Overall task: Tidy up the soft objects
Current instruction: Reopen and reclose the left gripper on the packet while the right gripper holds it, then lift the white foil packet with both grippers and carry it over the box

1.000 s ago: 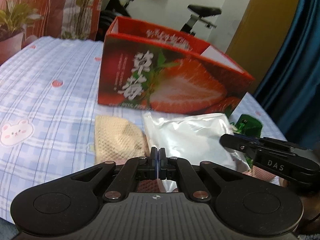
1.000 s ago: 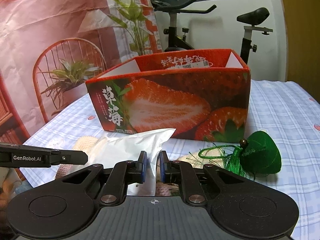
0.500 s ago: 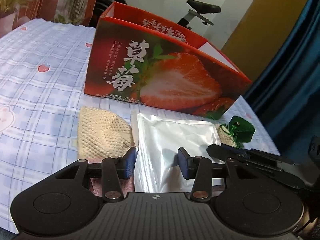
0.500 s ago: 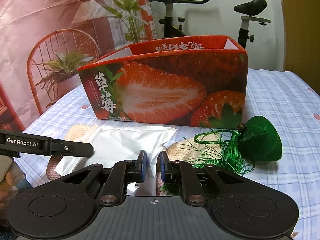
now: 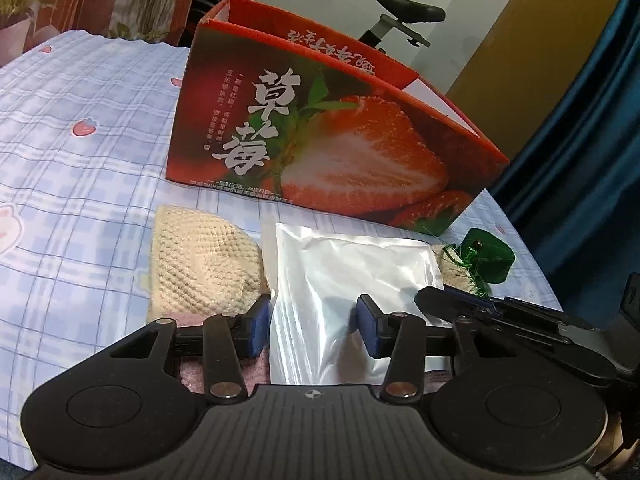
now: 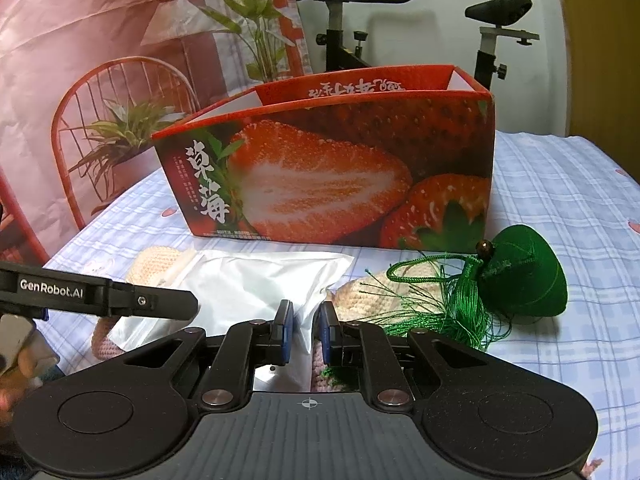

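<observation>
A silver-white soft pouch lies flat on the checked cloth in front of the red strawberry box. My left gripper is open, its blue pads on either side of the pouch's near end. My right gripper has its jaws nearly together around the pouch's near right corner, with a narrow gap showing between the pads. A beige knitted piece lies under the pouch on the left. A green tasselled pouch lies to the right, on another knitted piece.
The strawberry box is open at the top and stands just behind the objects. The blue checked cloth covers the surface. An exercise bike and a red chair stand beyond the far edge. A blue curtain hangs at the right.
My left gripper has opened from shut to wide open around the pouch's near end. The pouch has dropped from lifted to lying flat. My right gripper has barely changed.
</observation>
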A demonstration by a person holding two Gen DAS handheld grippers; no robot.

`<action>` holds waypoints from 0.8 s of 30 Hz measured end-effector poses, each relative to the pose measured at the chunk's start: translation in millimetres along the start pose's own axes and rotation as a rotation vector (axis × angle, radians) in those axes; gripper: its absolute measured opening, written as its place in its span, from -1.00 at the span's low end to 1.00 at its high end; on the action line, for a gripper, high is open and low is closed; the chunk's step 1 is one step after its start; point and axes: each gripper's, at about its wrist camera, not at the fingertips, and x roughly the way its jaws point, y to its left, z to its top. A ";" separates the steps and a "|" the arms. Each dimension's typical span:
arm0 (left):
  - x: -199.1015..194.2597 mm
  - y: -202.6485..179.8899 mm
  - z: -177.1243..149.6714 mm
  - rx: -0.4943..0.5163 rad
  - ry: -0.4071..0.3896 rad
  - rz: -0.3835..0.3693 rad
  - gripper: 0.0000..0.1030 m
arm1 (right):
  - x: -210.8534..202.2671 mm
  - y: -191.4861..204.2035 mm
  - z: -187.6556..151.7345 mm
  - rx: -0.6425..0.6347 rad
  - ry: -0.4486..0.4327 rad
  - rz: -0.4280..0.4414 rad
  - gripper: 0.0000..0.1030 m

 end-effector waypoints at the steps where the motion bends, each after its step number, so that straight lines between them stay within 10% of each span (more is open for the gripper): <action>1: -3.0 -0.9 0.4 0.011 -0.010 0.002 -0.44 | -0.1 0.5 0.3 0.002 0.000 -0.004 -0.75; 24: -46.5 -29.7 50.3 0.123 -0.183 -0.022 -0.50 | -30.4 6.6 42.4 -0.034 -0.139 0.021 -0.76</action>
